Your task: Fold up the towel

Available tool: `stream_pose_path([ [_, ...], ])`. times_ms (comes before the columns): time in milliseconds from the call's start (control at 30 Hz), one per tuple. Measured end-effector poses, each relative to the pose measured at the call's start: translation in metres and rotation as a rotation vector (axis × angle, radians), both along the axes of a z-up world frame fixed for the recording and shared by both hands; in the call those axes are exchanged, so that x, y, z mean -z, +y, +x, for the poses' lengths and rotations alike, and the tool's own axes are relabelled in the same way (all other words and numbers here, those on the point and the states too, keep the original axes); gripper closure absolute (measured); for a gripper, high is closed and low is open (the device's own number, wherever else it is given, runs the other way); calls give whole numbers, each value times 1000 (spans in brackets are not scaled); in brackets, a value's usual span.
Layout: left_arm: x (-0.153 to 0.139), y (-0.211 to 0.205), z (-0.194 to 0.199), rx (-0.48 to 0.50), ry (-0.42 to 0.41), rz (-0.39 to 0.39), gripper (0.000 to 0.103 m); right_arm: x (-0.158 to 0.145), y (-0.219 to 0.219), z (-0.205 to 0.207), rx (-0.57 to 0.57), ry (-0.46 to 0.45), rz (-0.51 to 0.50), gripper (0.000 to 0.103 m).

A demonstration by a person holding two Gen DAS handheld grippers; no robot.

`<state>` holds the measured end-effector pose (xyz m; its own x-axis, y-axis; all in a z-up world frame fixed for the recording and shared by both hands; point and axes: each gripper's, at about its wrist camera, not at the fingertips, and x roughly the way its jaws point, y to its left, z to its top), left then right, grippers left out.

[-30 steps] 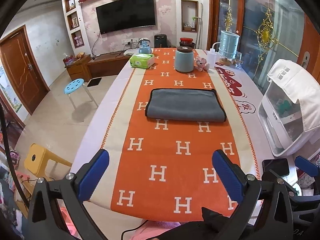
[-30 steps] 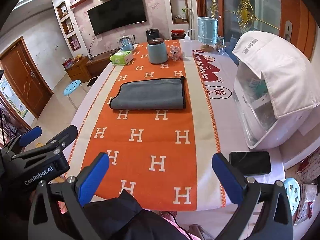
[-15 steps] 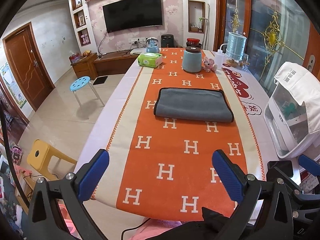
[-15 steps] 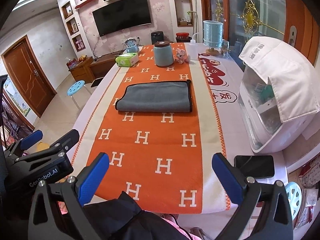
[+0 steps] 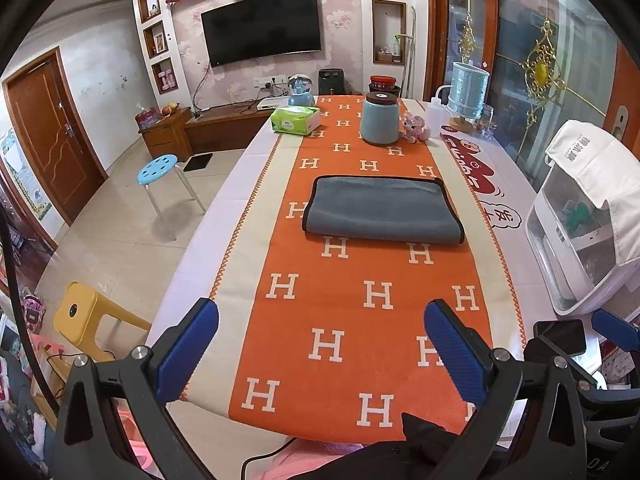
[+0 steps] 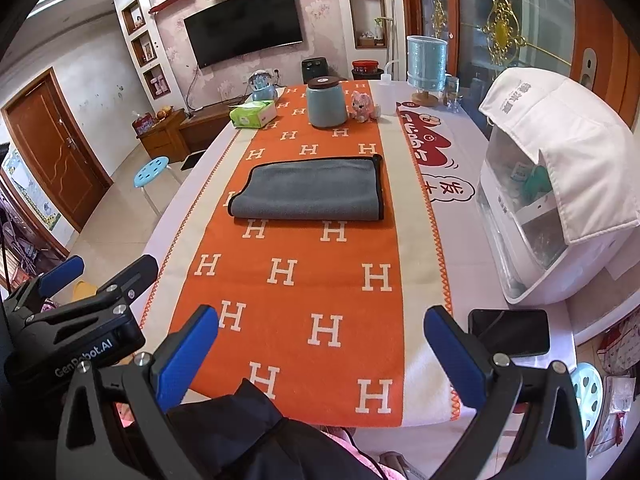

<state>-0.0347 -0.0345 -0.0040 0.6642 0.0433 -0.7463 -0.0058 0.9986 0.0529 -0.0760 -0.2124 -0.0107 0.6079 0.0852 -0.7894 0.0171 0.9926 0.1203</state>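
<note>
Folded in half already, by the look of it: grey towel (image 5: 382,210) flat on the orange runner (image 5: 360,320), mid-table. Left gripper (image 5: 320,344) and right gripper (image 6: 320,344) both spread wide, empty, well short of it. Perhaps one more fold left.

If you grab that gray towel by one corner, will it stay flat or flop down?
The towel would probably flop: it is soft cloth, lying folded with a rounded front fold. Its layers would likely fall open if only the top one is pinched. It looks light, so it might slide on the orange runner when pushed.
</note>
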Motion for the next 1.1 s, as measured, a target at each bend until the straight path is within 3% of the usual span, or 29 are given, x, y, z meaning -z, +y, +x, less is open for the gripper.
stream_pose_path([
  [1100, 4, -7, 2, 5, 9, 6, 1, 6, -4, 3, 0, 31, 15, 0],
])
